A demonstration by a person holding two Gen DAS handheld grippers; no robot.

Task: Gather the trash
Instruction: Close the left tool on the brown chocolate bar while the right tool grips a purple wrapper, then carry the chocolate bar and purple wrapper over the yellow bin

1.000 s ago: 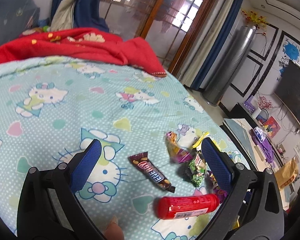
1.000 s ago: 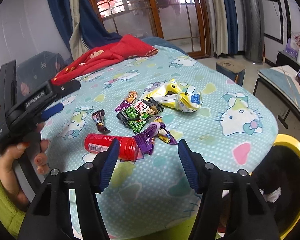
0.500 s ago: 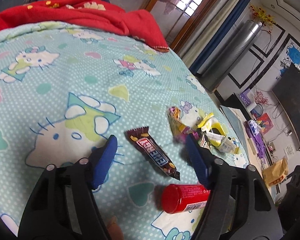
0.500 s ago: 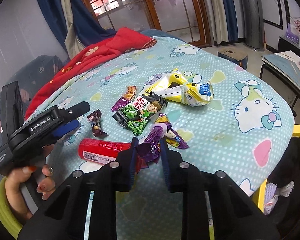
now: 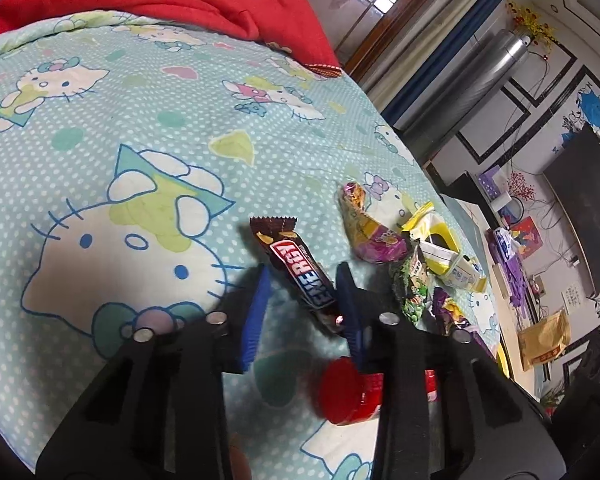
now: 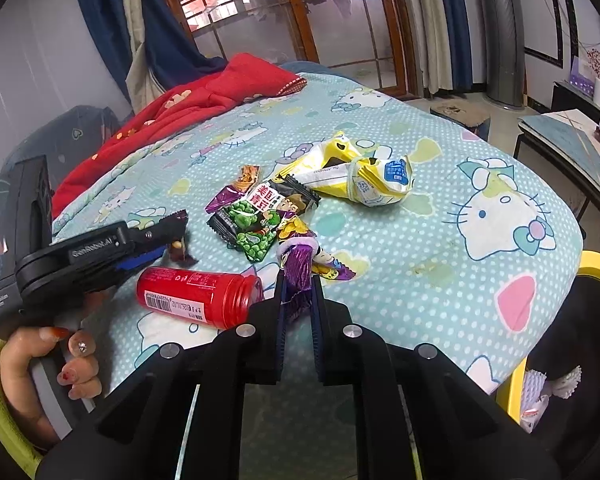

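Collection is at its opening stage: all the litter visible lies on the cat-print bedspread (image 6: 480,280), none yet seen deposited. The right gripper (image 6: 299,292), whose jaws have just been closing, is now clamped on the near end of a purple snack wrapper (image 6: 300,268), which rests on the cloth with its far end against the pile. The left gripper (image 5: 302,300) has likewise just been closing; its blue pads flank the brown chocolate bar wrapper (image 5: 300,276), the right-hand pad touching its lower end while a gap shows beside the other pad, so a firm grip is not confirmed. Outstanding items: the red plastic bottle (image 6: 198,294) lying on its side just beside both tools, the green pea snack packet (image 6: 260,220), the crumpled yellow-and-white packaging (image 6: 360,178), and a small purple-and-orange wrapper (image 6: 236,188) behind the packet. A yellow-rimmed container (image 6: 596,268) with a dark interior sits below the bed's edge at right; it is judged the likely bin, but it is cut off by the frame and its contents are indistinct. In the left wrist view, the bottle's body and the bar's lower end are hidden behind the gripper fingers. The person's hand (image 6: 48,364) holding the left tool is only partly in view.
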